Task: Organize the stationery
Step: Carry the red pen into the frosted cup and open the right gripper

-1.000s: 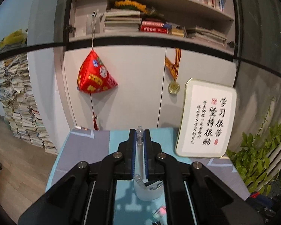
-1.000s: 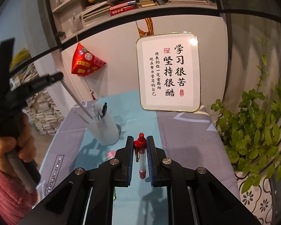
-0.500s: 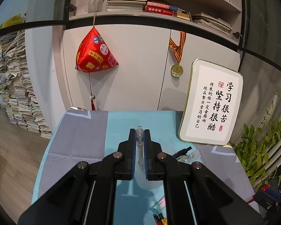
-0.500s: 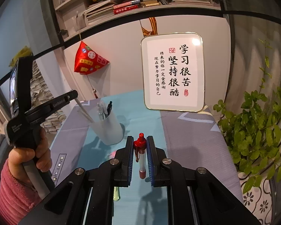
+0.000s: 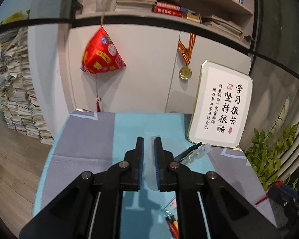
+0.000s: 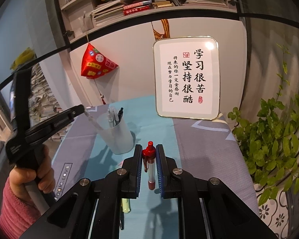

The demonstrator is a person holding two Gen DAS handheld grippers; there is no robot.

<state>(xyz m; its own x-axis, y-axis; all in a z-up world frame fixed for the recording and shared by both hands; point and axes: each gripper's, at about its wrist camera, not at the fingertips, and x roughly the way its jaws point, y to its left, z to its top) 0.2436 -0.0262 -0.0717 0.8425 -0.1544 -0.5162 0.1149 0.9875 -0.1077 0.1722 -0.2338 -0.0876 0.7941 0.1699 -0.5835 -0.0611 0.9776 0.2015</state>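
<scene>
The right wrist view alone shows the left tongs (image 6: 80, 109) from the side, gripped by a hand (image 6: 35, 177) at 8 o'clock. Its jaws are opening, and a clear pen (image 6: 91, 119) slants from its tip down into the frosted cup (image 6: 117, 135). More pens stand in that cup.

In the left wrist view, a narrow gap is seen between the jaws; no pen is seen in it, only the cup's pale wall behind. Red and yellow items (image 5: 172, 225) lie at 5 o'clock, only partly seen.

The right tongs (image 6: 149, 151) is closed on a red-capped pen (image 6: 150, 167), held cap forward, just short of the cup, which stands at 11 o'clock from it.

The desk (image 6: 205, 149) lies bare to the right of the cup, up to a leafy plant (image 6: 269, 139) past its 3 o'clock edge. A framed plaque (image 6: 186, 77) of Chinese calligraphy leans at the desk's 12 o'clock edge. On the mat, "agic.LOVE" (image 6: 63, 177) can be read.
</scene>
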